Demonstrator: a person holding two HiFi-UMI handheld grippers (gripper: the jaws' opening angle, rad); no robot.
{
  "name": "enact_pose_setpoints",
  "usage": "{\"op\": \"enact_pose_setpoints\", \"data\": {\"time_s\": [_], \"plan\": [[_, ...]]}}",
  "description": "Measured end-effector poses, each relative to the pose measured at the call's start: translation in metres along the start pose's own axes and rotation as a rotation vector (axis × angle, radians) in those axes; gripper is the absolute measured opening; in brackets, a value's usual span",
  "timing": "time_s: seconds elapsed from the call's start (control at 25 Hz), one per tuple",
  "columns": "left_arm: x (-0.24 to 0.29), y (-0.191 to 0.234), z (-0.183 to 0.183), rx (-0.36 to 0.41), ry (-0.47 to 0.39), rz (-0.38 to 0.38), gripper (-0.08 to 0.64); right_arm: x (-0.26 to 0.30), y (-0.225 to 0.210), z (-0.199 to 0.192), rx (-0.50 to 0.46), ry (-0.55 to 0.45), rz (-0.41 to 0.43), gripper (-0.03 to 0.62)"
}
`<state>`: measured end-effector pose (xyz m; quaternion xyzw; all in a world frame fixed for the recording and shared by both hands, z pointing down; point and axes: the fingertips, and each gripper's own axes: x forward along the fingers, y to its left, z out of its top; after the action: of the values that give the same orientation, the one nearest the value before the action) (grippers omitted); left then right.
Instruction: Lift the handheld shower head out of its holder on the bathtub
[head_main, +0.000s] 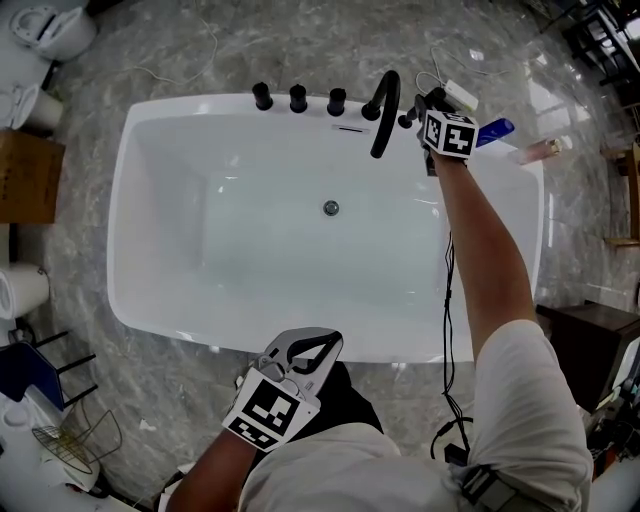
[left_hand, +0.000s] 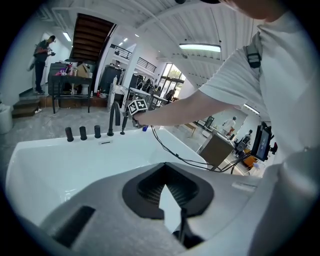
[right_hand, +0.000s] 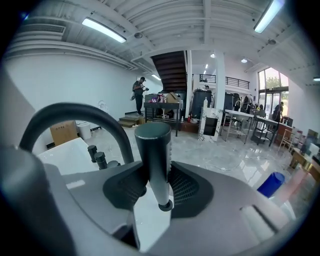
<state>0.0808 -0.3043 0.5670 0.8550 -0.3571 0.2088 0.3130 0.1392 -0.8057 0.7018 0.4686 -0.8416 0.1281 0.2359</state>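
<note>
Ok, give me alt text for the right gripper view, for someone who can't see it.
The right gripper is clamped on a dark cylindrical shower head, held nearly upright between its jaws. Behind it arches the black tub spout beside two knobs on the white bathtub rim, with a bright hall beyond.

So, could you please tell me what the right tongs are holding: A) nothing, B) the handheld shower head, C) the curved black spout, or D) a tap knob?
B: in the right gripper view, the right tongs are clamped on the dark cylindrical handheld shower head.

shower head | dark cylinder | near-upright | at bathtub far rim
</note>
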Motion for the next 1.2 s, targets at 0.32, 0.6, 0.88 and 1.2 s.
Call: {"op": "enact_pose_setpoints", "data": {"time_s": [0.32, 0.6, 0.88, 1.2], "plan": [[-0.019, -0.015, 0.006, 0.029, -0.008, -0.003, 0.006, -0.044, 0.017, 0.025, -0.05, -0.025, 0.024, 0.146], [-0.036, -0.029, 0.014, 0.06, -0.033, -0.014, 0.006, -0.084, 0.025, 0.056, -0.055, -0.078, 0.028, 0.146], [-0.057, -0.038, 0.018, 0.081, -0.049, -0.006, 0.006, -0.122, 0.035, 0.078, -0.059, -0.112, 0.025, 0.146], [-0.079, -0.054, 0.028, 0.102, -0.072, -0.026, 0.006, -0.162, 0.049, 0.107, -0.081, -0.15, 0.04, 0.146]]}}
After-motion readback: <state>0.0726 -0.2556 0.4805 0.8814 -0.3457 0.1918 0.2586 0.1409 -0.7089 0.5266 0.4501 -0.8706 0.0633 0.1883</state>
